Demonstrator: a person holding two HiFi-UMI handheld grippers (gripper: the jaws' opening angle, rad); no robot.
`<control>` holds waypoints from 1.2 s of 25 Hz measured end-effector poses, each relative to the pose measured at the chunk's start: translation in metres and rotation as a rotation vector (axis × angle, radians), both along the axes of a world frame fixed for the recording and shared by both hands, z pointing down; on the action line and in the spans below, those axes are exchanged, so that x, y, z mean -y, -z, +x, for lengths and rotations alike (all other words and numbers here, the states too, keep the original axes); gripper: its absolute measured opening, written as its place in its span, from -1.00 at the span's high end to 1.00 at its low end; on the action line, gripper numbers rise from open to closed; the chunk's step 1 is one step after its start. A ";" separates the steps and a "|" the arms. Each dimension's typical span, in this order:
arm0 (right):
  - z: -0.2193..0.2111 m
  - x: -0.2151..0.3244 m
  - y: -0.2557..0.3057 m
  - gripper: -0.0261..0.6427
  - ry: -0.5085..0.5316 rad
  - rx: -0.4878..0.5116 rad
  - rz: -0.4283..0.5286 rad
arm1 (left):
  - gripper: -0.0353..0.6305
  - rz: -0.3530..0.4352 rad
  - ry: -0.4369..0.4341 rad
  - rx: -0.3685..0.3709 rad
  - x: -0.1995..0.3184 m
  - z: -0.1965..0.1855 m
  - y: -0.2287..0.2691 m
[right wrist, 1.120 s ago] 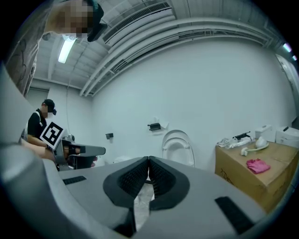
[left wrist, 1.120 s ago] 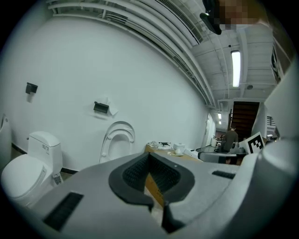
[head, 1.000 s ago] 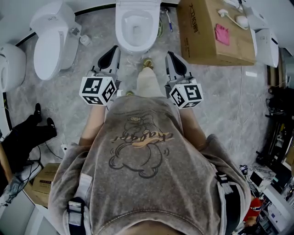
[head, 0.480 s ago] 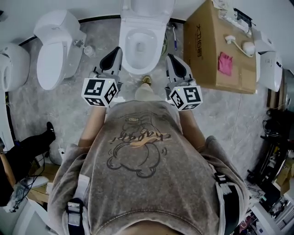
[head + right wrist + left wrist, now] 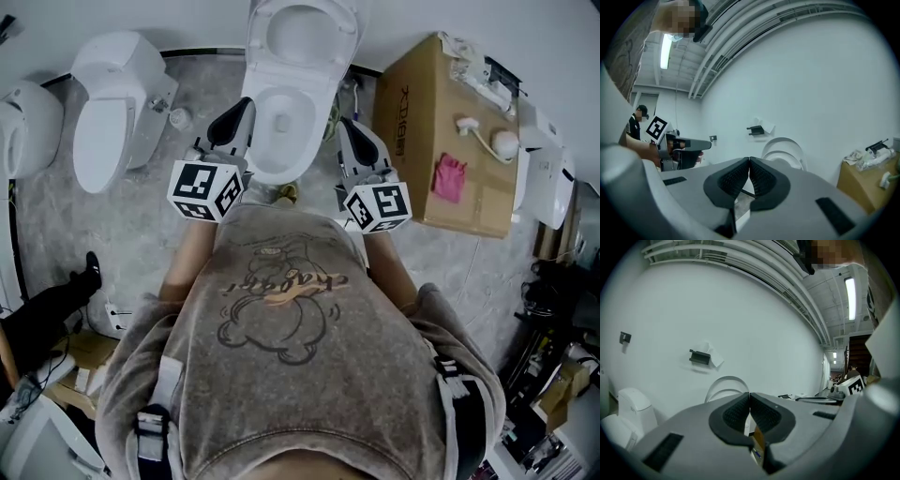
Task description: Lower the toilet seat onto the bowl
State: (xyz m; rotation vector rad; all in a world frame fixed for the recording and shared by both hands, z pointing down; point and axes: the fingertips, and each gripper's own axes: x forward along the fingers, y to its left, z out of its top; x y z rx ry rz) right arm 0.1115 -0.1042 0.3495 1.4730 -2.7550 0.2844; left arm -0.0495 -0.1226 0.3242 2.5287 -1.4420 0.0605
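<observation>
Now | toilet seat (image 5: pixel 724 379) stands upright (long axis vertical) | hand-held grippers (image 5: pixel 749 395) (image 5: pixel 749 160) pressed together

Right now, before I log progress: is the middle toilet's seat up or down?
Up. The toilet seat stands raised against the wall behind the open bowl; both gripper views show its arc upright.

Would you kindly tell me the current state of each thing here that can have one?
toilet seat: raised, standing upright behind the bowl
bowl: uncovered
left gripper: shut, nothing between the jaws
right gripper: shut, nothing between the jaws
neighbouring toilet: lid down
cardboard box: closed, small items lying on top
</observation>
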 end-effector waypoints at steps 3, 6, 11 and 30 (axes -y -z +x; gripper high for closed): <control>-0.001 0.011 -0.003 0.84 -0.005 0.010 -0.011 | 0.86 -0.007 -0.013 0.001 0.010 -0.002 0.002; -0.001 0.023 -0.003 0.83 -0.032 0.029 -0.012 | 0.86 -0.004 -0.031 0.014 0.022 -0.006 0.003; 0.000 0.040 -0.005 0.83 -0.085 0.048 -0.021 | 0.83 0.022 -0.043 0.047 0.040 -0.011 0.003; -0.012 0.166 -0.015 0.11 -0.017 -0.035 -0.010 | 0.10 0.126 -0.201 0.210 0.175 0.000 -0.003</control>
